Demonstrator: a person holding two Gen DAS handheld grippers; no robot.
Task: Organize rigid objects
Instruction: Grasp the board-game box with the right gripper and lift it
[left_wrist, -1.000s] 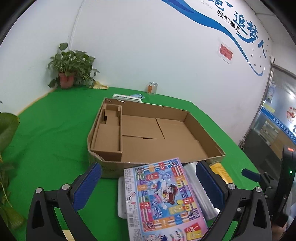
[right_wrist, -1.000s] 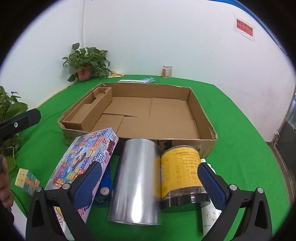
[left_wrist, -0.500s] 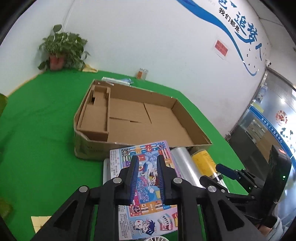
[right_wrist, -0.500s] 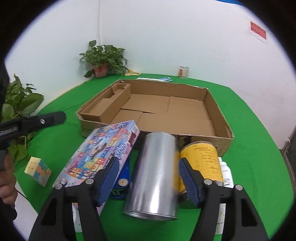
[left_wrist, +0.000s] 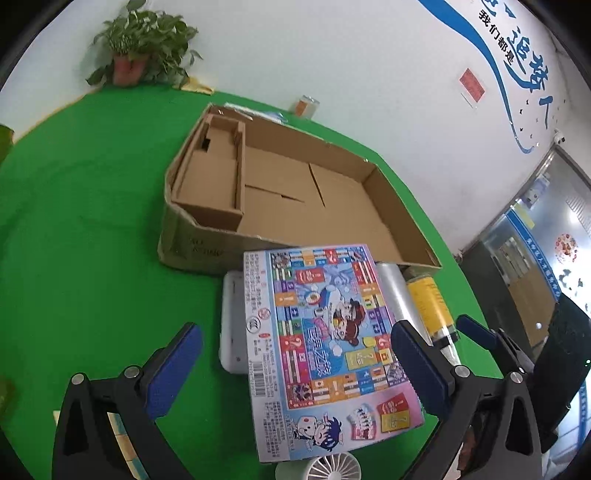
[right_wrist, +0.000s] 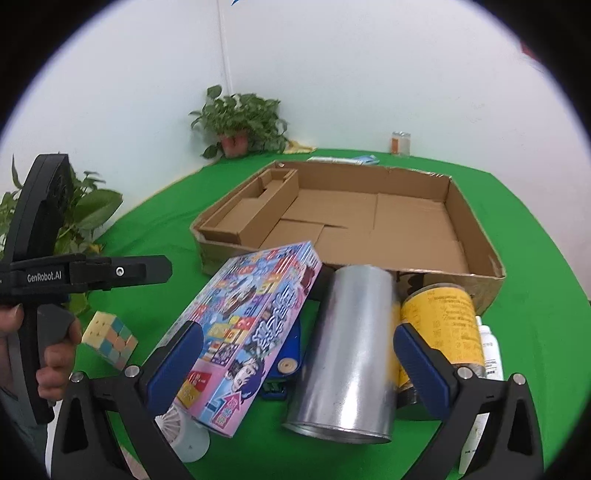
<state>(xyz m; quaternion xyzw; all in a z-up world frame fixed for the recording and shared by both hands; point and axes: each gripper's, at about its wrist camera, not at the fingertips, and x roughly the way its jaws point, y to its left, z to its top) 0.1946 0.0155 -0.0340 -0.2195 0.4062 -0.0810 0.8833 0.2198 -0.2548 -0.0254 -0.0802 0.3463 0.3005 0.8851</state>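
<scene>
A colourful game box (left_wrist: 325, 339) lies tilted on a white slab (left_wrist: 232, 321) in front of the shallow cardboard tray (left_wrist: 192, 243). My left gripper (left_wrist: 295, 339) hovers over the box with jaws opening wide; the box sits between them, untouched by the pads. In the right wrist view the same game box (right_wrist: 251, 321) leans beside a silver can (right_wrist: 351, 354) and a yellow can (right_wrist: 439, 325), both lying down. My right gripper (right_wrist: 297, 339) is opening around the silver can without pressing it. The tray (right_wrist: 476, 229) holds only its inner cardboard partition.
A pastel puzzle cube (right_wrist: 110, 339) and a small white fan (right_wrist: 184, 432) lie at the near left. A white bottle (right_wrist: 489, 347) lies right of the yellow can. A potted plant (right_wrist: 240, 118) and a jar (right_wrist: 400, 142) stand by the wall. A hand (right_wrist: 55, 354) grips the left tool.
Both grippers narrowed half a second ago, the left almost fully, and now stand wide again. The left gripper has sunk closer to the game box and rolled slightly.
</scene>
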